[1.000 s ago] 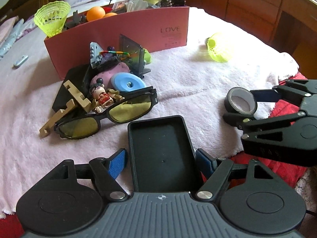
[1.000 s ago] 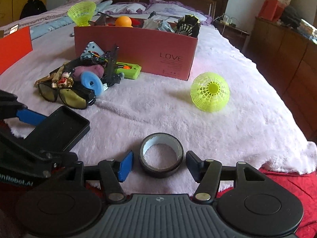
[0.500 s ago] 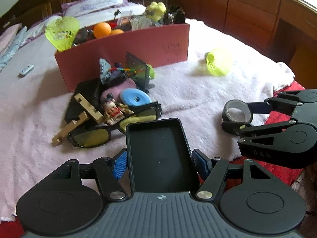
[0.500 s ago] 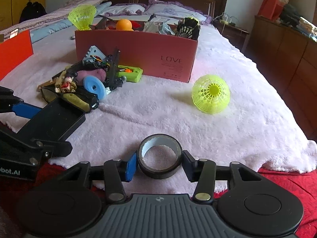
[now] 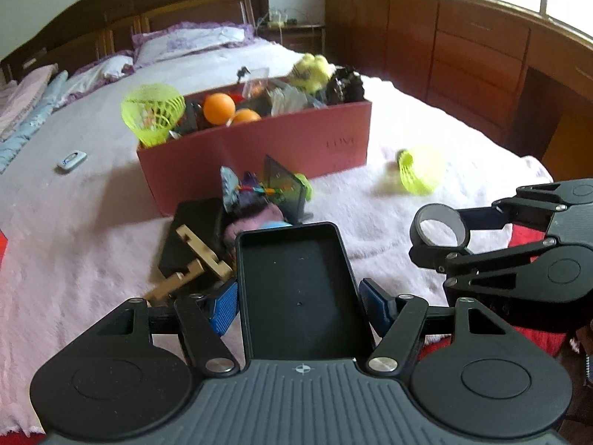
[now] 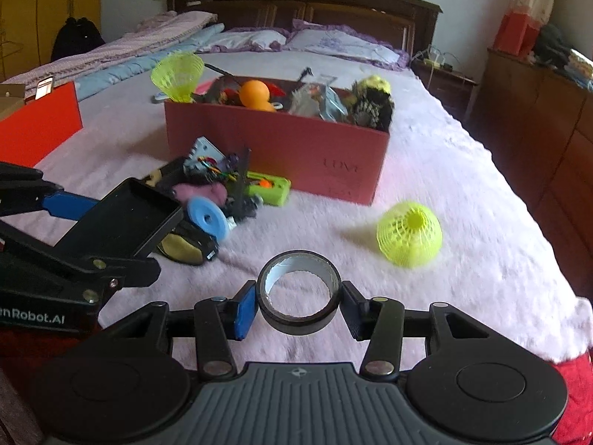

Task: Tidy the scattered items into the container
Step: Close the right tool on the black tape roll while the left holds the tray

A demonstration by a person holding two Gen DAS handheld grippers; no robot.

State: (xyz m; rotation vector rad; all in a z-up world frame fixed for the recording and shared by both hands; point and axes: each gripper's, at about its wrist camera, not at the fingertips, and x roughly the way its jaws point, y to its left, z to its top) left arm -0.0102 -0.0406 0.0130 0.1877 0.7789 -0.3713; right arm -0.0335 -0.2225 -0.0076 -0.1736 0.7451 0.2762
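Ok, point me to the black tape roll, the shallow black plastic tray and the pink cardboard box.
black tape roll [image 6: 298,301]: right wrist view, on its near outer wall.
shallow black plastic tray [image 5: 300,289]: left wrist view, on its inner floor.
pink cardboard box [image 6: 296,155]: right wrist view, on its front wall.

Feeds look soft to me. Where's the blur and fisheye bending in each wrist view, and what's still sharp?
Left wrist view: pink cardboard box and yellow mesh shuttlecock smeared; wooden dresser bows at the edge; held black rectangular tray crisp. Right wrist view: box lettering unreadable, shuttlecock streaked, held black tape roll sharp.
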